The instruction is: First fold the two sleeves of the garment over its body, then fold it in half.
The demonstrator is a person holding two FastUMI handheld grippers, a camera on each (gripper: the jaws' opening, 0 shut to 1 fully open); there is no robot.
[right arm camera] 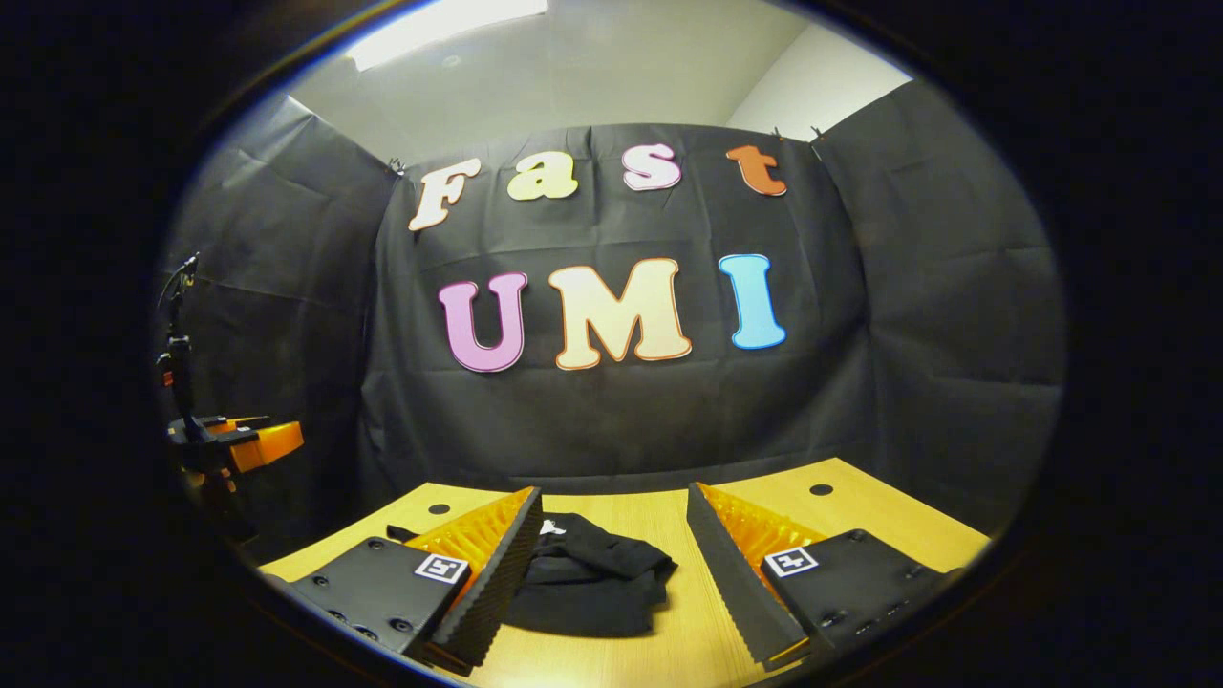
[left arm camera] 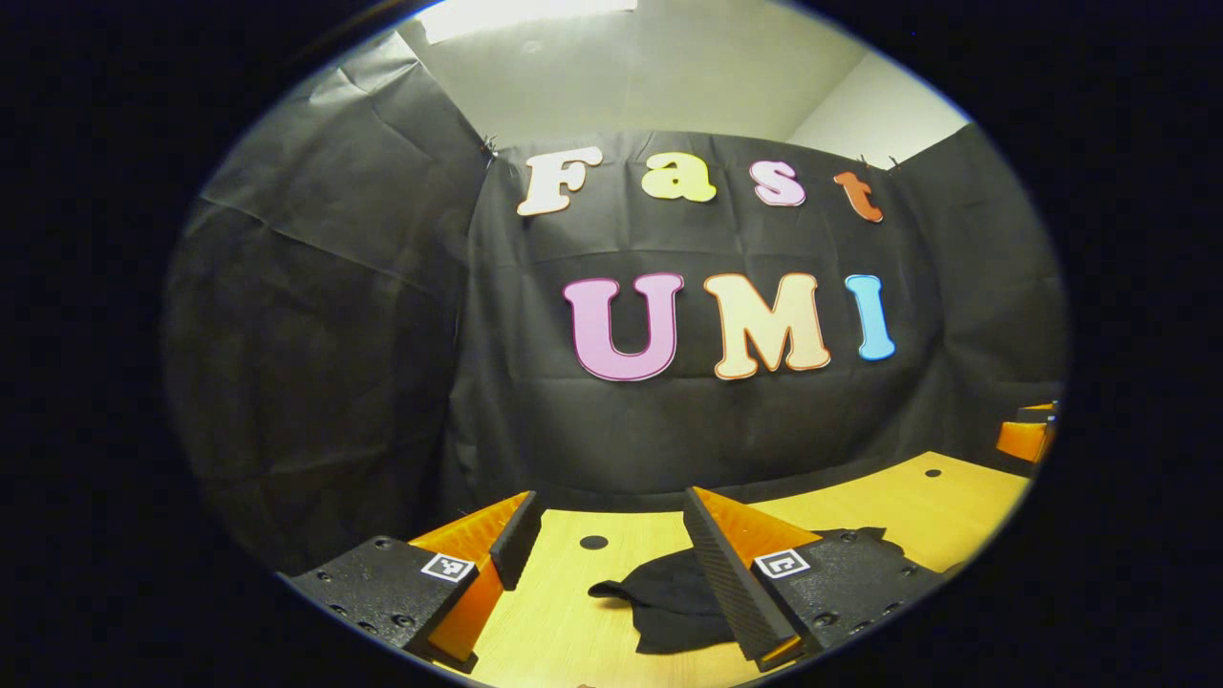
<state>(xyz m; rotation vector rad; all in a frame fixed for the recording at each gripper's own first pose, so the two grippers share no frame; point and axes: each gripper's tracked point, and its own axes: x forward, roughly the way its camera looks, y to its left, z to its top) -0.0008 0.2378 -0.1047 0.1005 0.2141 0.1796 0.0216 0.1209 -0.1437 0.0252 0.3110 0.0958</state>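
A black garment (left arm camera: 674, 597) lies crumpled on the wooden table (left arm camera: 908, 506), partly hidden behind the right finger of my left gripper (left arm camera: 609, 535). That gripper hangs above the table, open, with nothing between its fingers. In the right gripper view the same garment (right arm camera: 592, 583) sits bunched up between and slightly left of the fingers, a small white tag at its collar. My right gripper (right arm camera: 611, 521) is also open and above the table, not touching the cloth. The other gripper (right arm camera: 244, 441) shows far off at the left edge there.
The table (right arm camera: 860, 511) has small dark holes (left arm camera: 593, 542) in its top and ends at the black cloth wall behind. A stand with a cable (right arm camera: 177, 354) rises at the left in the right gripper view. Bare wood surrounds the garment.
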